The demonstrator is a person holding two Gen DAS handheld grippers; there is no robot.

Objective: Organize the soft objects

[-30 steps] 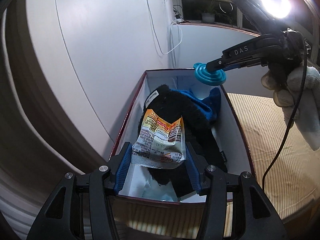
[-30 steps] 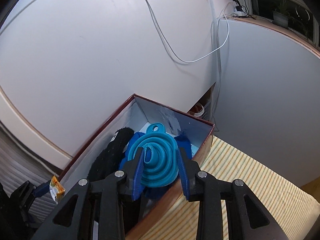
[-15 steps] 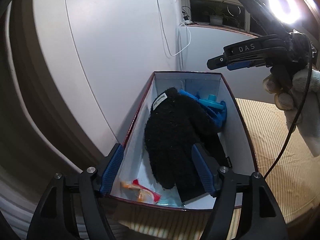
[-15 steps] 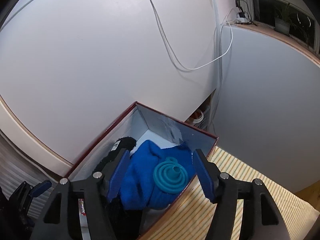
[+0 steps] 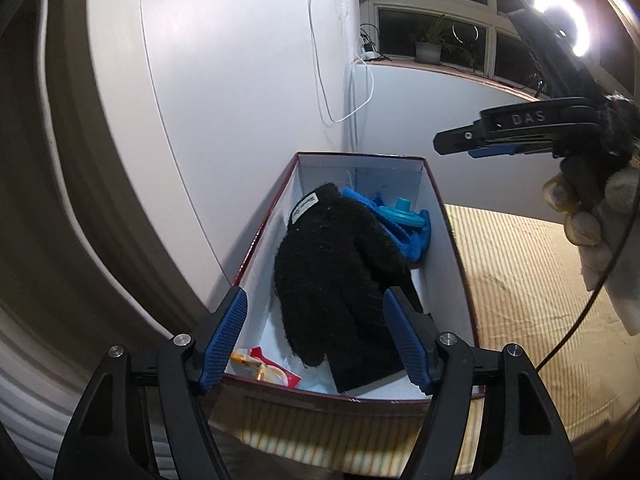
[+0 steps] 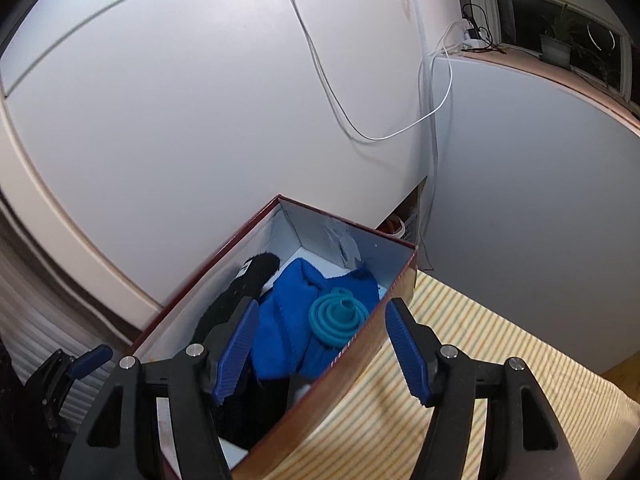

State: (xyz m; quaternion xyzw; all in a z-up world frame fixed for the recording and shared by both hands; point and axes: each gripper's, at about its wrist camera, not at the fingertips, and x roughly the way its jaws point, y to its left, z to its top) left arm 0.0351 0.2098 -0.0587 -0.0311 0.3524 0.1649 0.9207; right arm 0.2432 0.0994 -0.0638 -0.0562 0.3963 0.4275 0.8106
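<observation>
An open dark-red box [image 5: 450, 236] [image 6: 352, 356] with a white inside stands on a striped yellow surface against the wall. In it lie a black fuzzy glove [image 5: 332, 264] [image 6: 256, 276], a blue cloth [image 5: 416, 242] [image 6: 288, 320], a teal collapsible funnel [image 5: 402, 214] [image 6: 338, 316] on the cloth, and a snack packet [image 5: 266, 368] at the near end. My left gripper [image 5: 316, 342] is open and empty above the box's near end. My right gripper [image 6: 320, 354] is open and empty above the box's right wall; it also shows in the left wrist view [image 5: 472, 144].
White walls rise behind and left of the box, with white cables [image 6: 360, 132] hanging down them. A window sill with a potted plant [image 5: 428, 46] is at the back. A bright ring lamp [image 5: 560, 20] shines at the upper right. The striped surface [image 5: 520, 280] extends right of the box.
Both grippers opened: the left dropped the snack packet into the box's near end, the right dropped the teal funnel onto the blue cloth. Both have since pulled back and up.
</observation>
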